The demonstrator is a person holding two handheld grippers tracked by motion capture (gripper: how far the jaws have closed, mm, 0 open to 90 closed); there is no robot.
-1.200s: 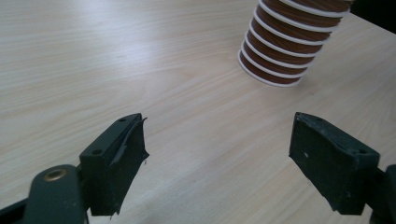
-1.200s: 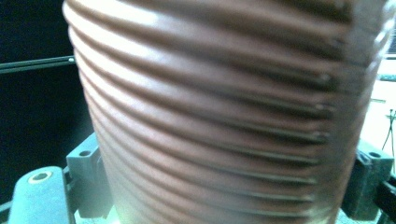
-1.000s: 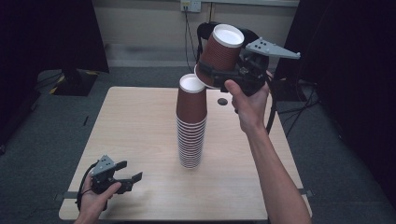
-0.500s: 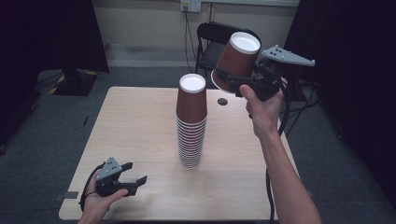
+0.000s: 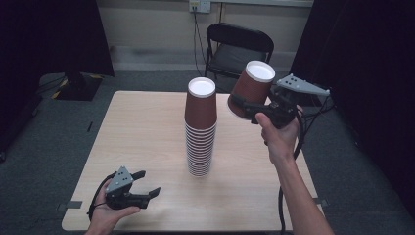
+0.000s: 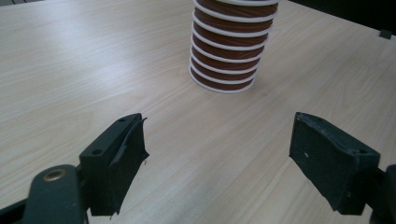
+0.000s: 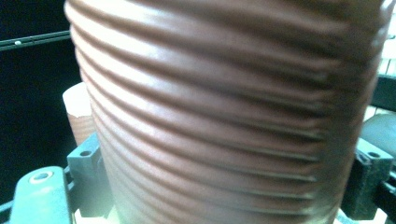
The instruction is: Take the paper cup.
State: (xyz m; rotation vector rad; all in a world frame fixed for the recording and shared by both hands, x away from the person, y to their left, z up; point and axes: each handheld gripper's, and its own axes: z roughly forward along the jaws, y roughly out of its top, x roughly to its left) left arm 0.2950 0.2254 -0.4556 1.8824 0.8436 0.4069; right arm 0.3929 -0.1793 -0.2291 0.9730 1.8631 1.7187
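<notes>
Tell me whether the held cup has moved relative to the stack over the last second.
Yes. The cup in the right gripper has drifted right, away from the stack, and slightly lower.

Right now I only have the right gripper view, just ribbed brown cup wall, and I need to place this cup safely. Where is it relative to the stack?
Observer: The held cup is upside down, tilted, in the air to the right of the stack of cups and apart from it, clamped in the right gripper.
Operator: Is the stack upright?
Observer: Yes, it stands upright near the middle of the table, white base up.
Operator: Is the other gripper in the way?
Observer: No. The left gripper sits low at the near left corner, jaws open, holding nothing.
</notes>
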